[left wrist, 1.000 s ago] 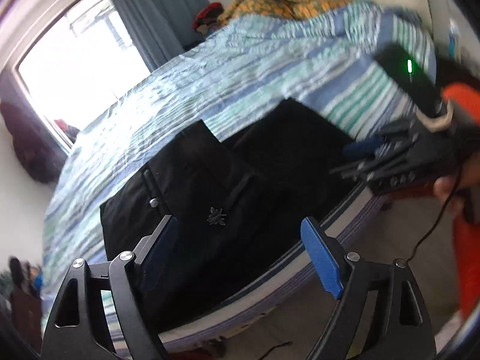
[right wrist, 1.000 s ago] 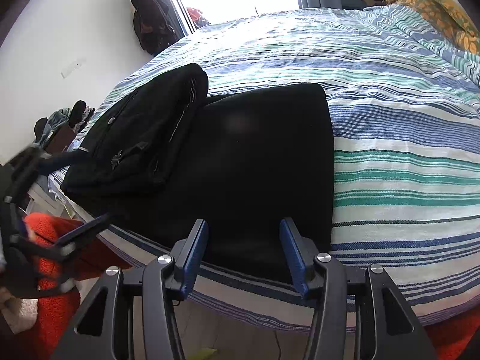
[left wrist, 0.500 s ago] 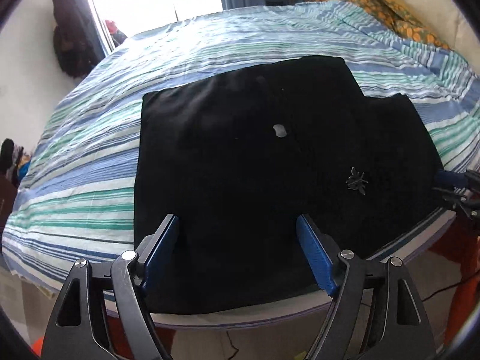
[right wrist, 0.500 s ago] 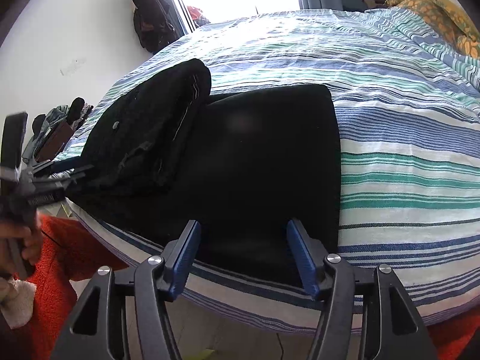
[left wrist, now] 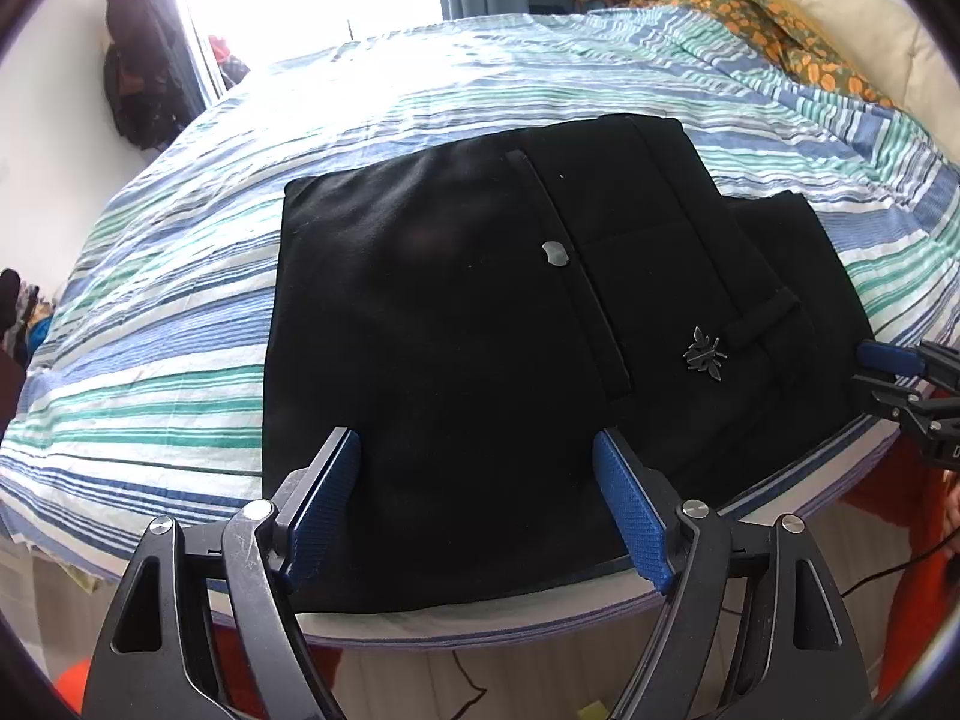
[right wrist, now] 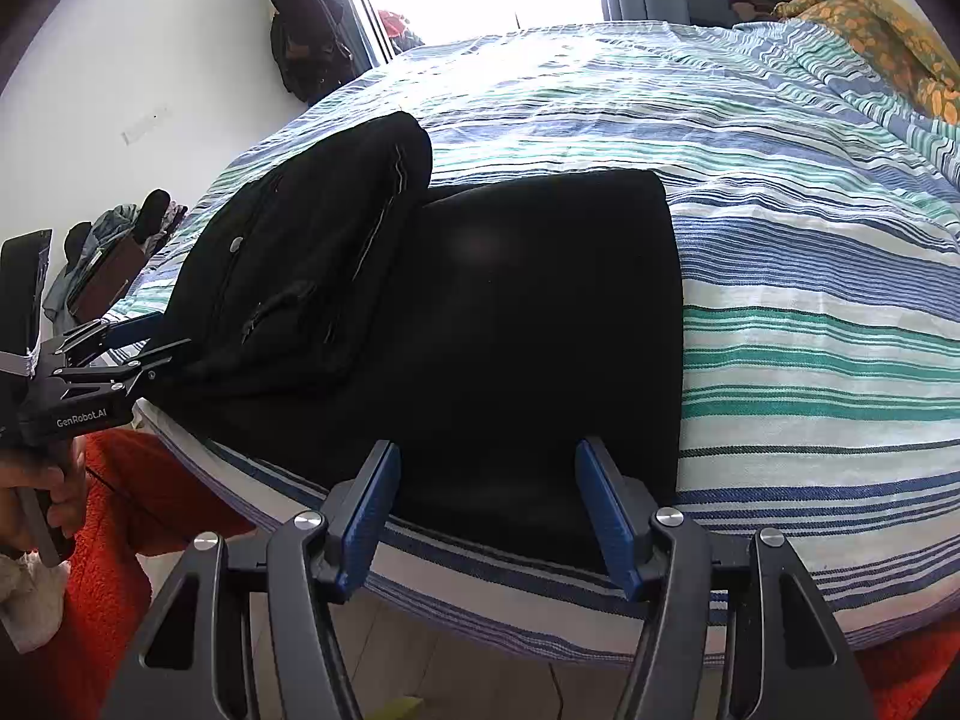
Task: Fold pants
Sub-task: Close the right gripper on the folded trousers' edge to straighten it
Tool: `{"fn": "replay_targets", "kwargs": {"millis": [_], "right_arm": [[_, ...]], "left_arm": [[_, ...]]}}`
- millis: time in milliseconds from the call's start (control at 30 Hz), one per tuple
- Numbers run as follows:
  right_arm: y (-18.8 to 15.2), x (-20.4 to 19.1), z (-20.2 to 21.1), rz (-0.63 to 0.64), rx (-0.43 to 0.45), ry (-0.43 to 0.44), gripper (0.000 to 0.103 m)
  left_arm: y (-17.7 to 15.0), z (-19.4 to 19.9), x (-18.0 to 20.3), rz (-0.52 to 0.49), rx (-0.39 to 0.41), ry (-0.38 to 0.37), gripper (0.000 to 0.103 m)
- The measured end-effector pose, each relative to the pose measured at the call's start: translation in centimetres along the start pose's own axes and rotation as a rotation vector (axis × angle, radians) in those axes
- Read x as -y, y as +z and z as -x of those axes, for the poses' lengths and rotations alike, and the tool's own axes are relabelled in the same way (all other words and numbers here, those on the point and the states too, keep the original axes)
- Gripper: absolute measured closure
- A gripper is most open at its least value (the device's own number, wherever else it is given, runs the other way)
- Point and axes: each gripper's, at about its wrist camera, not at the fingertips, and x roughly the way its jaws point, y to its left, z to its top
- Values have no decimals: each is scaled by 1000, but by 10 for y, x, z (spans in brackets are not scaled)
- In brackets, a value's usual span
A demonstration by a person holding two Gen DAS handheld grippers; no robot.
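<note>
pants: black pants [left wrist: 480,324] folded on striped bed [left wrist: 180,312] at near edge, long axis left-right | left hand-held gripper [left wrist: 477,510] wide open, empty, over waistband end, nearer the raised fold | right hand-held gripper [right wrist: 486,510] wide open, empty, over leg end

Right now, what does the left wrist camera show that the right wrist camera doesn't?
Only the left wrist view shows the metal bee emblem and belt loop on the black pants. Only the right wrist view shows the raised fold and the person's hand. Both show the striped bedspread, open left gripper and right gripper.
</note>
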Motion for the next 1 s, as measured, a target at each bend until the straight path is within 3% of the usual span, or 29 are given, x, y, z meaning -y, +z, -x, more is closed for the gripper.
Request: {"fn": "replay_targets", "kwargs": {"millis": [233,400,500,633,800,900,1000], "right_arm": [[0,-1,1,3,-2,-3,42],[10,-7,17,0,-20,-17,42],[20,-5,30,-100,-3,98,42],[43,-7,25,-273,-39,318,42],[64,-13,-4,-424,-160,497,54],[70,-14,-19,-471,-223,480,56],[77,-20,-20,-396,-213,385,57]], "left_arm": [[-2,4,-1,9,1,-1,22],[0,44,-27,110,125,-62,21],[-1,52,-55,205,170,-22,20],[-8,41,-85,338,140,-41,20],[-11,36,-90,335,129,-12,21],[-11,36,-86,311,135,-5,21],[-11,36,-84,299,130,-3,21]]}}
